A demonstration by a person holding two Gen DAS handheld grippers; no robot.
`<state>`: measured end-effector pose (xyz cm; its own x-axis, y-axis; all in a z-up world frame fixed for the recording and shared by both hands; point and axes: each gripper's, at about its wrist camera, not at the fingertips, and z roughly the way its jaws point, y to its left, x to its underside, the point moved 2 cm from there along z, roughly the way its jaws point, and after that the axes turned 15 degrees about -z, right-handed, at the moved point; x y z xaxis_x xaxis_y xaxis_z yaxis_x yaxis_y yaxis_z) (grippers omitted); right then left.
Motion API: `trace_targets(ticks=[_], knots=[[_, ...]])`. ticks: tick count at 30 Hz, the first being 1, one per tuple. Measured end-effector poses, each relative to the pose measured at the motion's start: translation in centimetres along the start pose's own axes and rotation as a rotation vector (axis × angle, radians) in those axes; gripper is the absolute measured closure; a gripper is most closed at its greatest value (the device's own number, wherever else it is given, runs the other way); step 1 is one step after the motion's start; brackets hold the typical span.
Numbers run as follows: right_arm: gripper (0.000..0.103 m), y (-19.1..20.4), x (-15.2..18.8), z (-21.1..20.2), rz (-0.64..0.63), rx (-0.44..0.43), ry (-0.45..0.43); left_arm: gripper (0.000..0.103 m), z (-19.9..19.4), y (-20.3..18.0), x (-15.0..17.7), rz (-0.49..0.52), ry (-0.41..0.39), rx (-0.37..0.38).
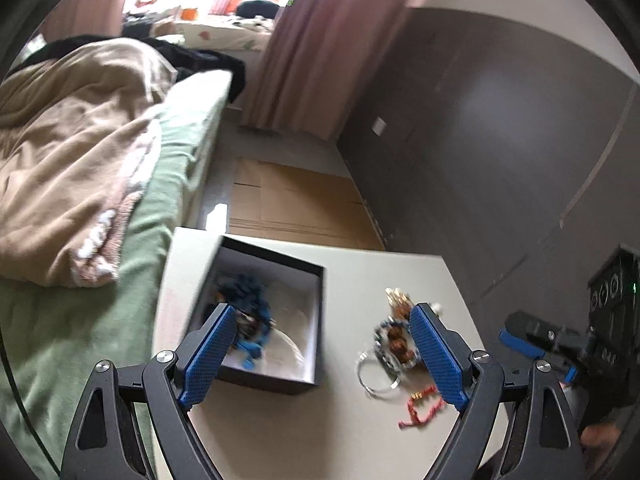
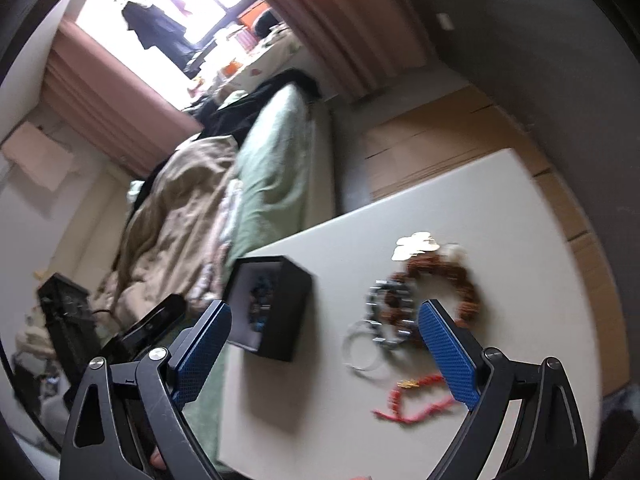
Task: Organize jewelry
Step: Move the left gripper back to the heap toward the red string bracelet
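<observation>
Beyond your work surface lies the bed (image 1: 80,152) with its green sheet and a rumpled tan blanket (image 1: 72,128); flattened cardboard (image 1: 296,200) covers the floor past it. You work over the white table (image 1: 304,432), whose near left part carries the black box (image 1: 276,384), open-topped, with a tangle of blue beads (image 1: 250,300) already inside on its white lining. To the right of the box, loose on the tabletop, sits the remaining jewelry: a brown beaded bracelet (image 2: 460,284), a chunky silver bracelet (image 2: 380,308) overlapping it, thin silver bangles (image 1: 374,374) just nearer you, a gold piece (image 2: 416,242) at the far side, and a red cord (image 2: 416,398) nearest. Your left gripper (image 1: 320,354) hangs above the table with jaws spread wide, empty. Your right gripper (image 2: 324,354) is likewise released, gripping nothing.
</observation>
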<state>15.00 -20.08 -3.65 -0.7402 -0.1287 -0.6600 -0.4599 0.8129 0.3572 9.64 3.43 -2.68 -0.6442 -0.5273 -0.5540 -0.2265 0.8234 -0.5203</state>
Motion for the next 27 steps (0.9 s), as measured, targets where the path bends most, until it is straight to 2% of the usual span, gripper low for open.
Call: trace_targets(ticks=[12, 15, 17, 19, 22, 27], knots=[[0.009, -2.8, 2.6, -3.3, 0.014, 0.074, 0.017, 0.015, 1.8, -4.5, 5.1, 0.158, 0.096, 0.015], [0.011, -3.6, 2.9, -4.1, 0.02, 0.093, 0.015, 0.024, 2.6, -5.4, 6.4, 0.194, 0.13, 0.004], [0.017, -4.2, 3.2, -4.3, 0.028, 0.099, 0.027, 0.027, 3.3, -6.0, 7.4, 0.212, 0.158, 0.006], [0.018, -4.7, 3.5, -4.3, 0.025, 0.11, 0.043, 0.029, 3.8, -6.6, 8.3, 0.237, 0.167, -0.004], [0.02, -5.6, 3.8, -4.3, 0.025, 0.115, 0.067, 0.037, 4.9, -7.2, 9.3, 0.244, 0.202, -0.004], [0.021, -6.8, 4.3, -4.8, 0.026, 0.142, 0.083, 0.041, 6.7, -7.8, 10.8, 0.266, 0.241, -0.029]])
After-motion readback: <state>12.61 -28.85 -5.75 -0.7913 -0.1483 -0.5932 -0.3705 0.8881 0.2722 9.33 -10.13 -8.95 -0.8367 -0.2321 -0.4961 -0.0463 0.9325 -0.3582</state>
